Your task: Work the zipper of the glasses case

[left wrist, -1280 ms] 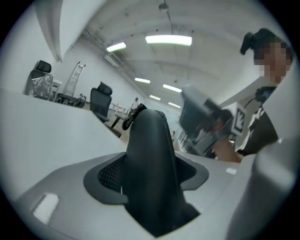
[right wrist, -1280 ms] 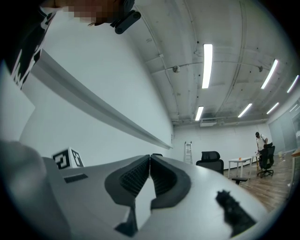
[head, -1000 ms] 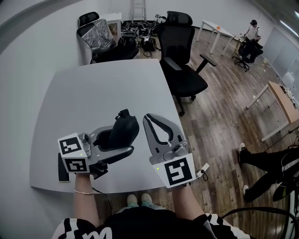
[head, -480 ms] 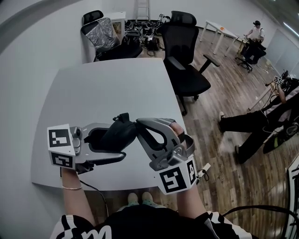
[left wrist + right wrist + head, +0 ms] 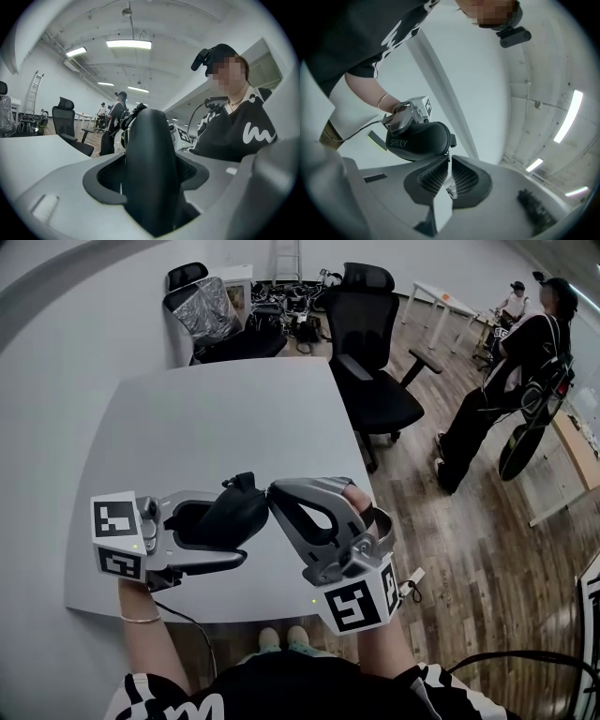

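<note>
While your left fingers clamp the glasses case and right fingers pinch its zipper pull, tugging askew could lose that pull.

A pale grey table with rounded corners stands on a wood-plank floor. A small flat dark slab lies at its near left edge. On the floor, a black office chair stands at the table's far right corner, a foil-draped chair and tangled gear lie beyond, and a person stands to the right.
</note>
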`<state>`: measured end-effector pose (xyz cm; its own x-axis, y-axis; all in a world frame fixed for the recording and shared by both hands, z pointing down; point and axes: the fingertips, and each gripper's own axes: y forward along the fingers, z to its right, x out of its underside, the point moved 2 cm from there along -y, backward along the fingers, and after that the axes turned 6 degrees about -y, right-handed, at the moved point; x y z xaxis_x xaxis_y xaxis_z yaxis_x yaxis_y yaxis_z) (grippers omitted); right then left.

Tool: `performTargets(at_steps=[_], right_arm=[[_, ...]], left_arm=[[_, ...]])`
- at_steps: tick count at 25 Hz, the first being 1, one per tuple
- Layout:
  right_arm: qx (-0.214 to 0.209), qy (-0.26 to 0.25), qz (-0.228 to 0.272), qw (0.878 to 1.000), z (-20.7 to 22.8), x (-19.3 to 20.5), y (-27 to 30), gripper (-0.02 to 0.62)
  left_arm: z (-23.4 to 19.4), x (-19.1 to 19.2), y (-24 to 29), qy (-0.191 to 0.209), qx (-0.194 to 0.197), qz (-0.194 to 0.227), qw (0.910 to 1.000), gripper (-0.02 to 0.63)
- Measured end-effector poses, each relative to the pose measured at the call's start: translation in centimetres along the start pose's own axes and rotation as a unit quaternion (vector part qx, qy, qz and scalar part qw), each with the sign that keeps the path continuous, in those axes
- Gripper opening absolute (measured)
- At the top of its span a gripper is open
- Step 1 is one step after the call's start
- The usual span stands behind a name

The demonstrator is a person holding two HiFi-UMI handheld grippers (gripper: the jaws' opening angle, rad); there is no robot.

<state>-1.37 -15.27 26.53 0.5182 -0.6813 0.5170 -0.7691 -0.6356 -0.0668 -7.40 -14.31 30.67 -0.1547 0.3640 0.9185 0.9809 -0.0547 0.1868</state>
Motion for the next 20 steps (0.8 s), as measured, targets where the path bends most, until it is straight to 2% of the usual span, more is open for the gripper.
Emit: performTargets(at_steps=[4, 8, 11, 14, 15, 17, 20], right_arm=[[-0.007, -0.048, -0.013, 0.999, -0.5, 0.0, 0.2, 0.014], [-0.006, -0.037, -0.013, 0.999, -0.2, -0.1, 0.1, 0.008], [-0.015, -0.011, -0.018, 1.0, -0.4, -0.7, 0.5, 0.006], [-0.022, 0.002, -0.019, 1.0, -1.1, -1.7, 1.3, 0.006], [-0.022, 0.002, -0.016, 1.0, -1.2, -1.9, 1.4, 0.006], [-0.018, -0.005, -0.015, 1.0, -1.2, -1.9, 1.3, 0.006], [-0.012, -0.02, -0.028, 0.999, -1.1, -0.8, 1.3, 0.006]], left_arm=[[-0.2, 0.1, -0.2, 0.002, -0.007, -0.029, 0.9995, 0.304], [-0.3, 0.0, 0.2, 0.037, -0.028, -0.019, 0.9987, 0.314], [-0.7, 0.4, 0.8, 0.088, -0.09, -0.02, 0.9918, 0.322], [-1.3, 0.2, 1.0, 0.129, -0.167, -0.028, 0.9772, 0.324], [-1.5, 0.0, 1.0, 0.136, -0.182, -0.026, 0.9736, 0.324], [-1.4, -0.3, 0.9, 0.131, -0.175, -0.009, 0.9758, 0.315], [-0.8, -1.0, 0.1, 0.098, -0.131, 0.036, 0.9859, 0.289]])
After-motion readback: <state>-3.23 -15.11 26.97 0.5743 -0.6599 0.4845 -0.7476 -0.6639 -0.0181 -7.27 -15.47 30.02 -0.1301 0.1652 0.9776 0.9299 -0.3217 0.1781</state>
